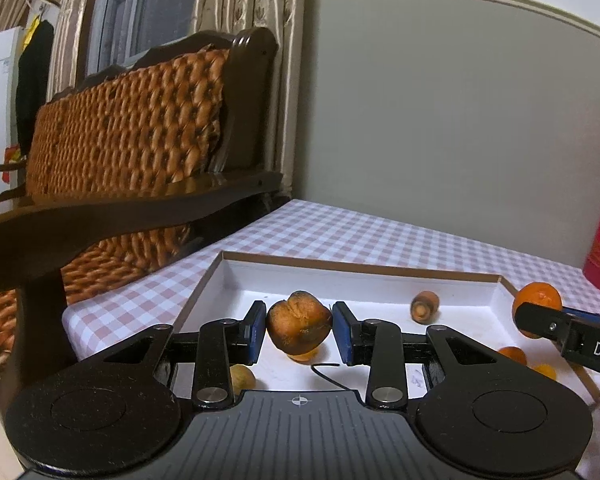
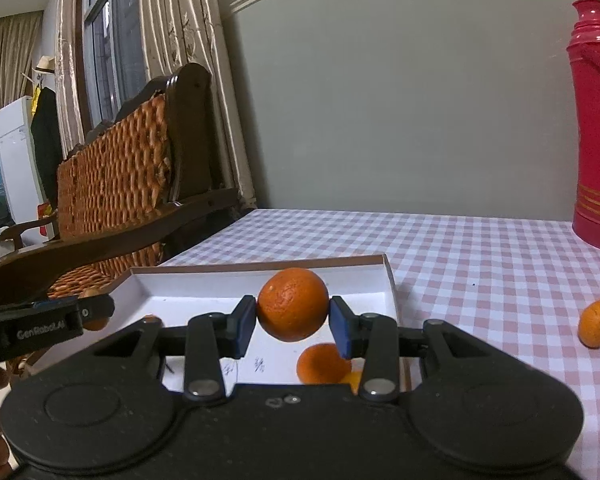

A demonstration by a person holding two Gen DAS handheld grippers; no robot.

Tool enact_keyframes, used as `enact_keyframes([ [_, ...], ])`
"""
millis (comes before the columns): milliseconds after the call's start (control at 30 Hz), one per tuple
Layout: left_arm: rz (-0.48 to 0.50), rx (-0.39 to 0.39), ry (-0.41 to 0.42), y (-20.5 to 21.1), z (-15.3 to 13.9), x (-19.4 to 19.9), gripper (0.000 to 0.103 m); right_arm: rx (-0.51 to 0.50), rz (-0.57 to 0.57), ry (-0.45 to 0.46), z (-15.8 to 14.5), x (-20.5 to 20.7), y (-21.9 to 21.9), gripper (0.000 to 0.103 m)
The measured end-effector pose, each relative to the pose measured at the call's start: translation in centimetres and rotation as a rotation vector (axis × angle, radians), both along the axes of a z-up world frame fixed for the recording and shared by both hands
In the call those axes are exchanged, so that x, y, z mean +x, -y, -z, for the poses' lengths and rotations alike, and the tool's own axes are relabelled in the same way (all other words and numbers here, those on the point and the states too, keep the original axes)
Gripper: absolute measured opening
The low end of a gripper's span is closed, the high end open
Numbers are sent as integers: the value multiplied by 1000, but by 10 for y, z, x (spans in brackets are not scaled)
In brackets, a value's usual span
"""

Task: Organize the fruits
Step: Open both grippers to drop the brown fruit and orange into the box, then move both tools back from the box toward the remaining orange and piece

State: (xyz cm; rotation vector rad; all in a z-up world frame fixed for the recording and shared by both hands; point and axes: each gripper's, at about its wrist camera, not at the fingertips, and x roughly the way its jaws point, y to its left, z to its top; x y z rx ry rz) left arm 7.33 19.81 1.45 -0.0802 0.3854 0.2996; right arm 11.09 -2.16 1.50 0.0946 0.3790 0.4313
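Far left there's a dark wooden bench with a woven orange cushion (image 1: 128, 128), right up against the table with the pink-and-white checked cloth (image 2: 480, 248). On the cloth sits the shallow white cardboard box with a brown rim (image 1: 360, 268).

The left gripper (image 1: 299, 326) is clamped on a bruised, brownish-orange lumpy fruit (image 1: 298, 326), both blue pads pressing its sides, and it hangs over the left half of the box, clear of the floor. Below it are a small orange piece and a dull yellowish one, plus a little stubby orange-brown fruit (image 1: 424, 306) lying near the back wall.

Next over, the right gripper (image 2: 293, 322) has its jaws narrowed on a round bright orange mandarin (image 2: 293, 304), held over the right half of the box. Another mandarin (image 2: 322, 364) lies right under it, so I'd guess it needs setting down a bit to one side.

Further right, a pear-shaped orange fruit (image 2: 596, 326) lies out on the cloth, well apart from the box and much nearer the right gripper. Hard to say exactly what it is, it's blurry. At the far right stands a tall red thermos flask (image 2: 596, 120).
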Motion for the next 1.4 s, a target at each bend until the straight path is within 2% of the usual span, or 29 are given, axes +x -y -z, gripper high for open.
enact_keyframes([
  [67,-9,3,-12,-2,2,9,36,-3,8,-8,3,9,-2,32],
  [167,-32,24,-26,-4,5,23,38,-18,17,-27,6,23,-6,37],
  [200,-36,38,-40,-3,6,27,59,-25,29,-14,6,24,-7,54],
  [233,-45,36,-52,-4,6,30,79,-17,35,4,6,23,-5,63],
  [267,-64,26,-39,-4,4,28,103,-1,42,29,3,18,-1,63],
  [333,-68,47,29,0,-3,19,103,7,48,61,-3,12,3,67],
  [400,-61,86,39,6,-7,18,103,11,53,90,-7,7,8,70],
  [633,-39,138,66,17,-14,8,103,23,50,158,-15,-6,13,87],
  [1033,-27,139,52,21,-15,4,103,30,49,140,-17,-2,9,97],
  [1400,-25,155,38,31,-13,-3,103,37,9,123,-13,-13,14,97],
])
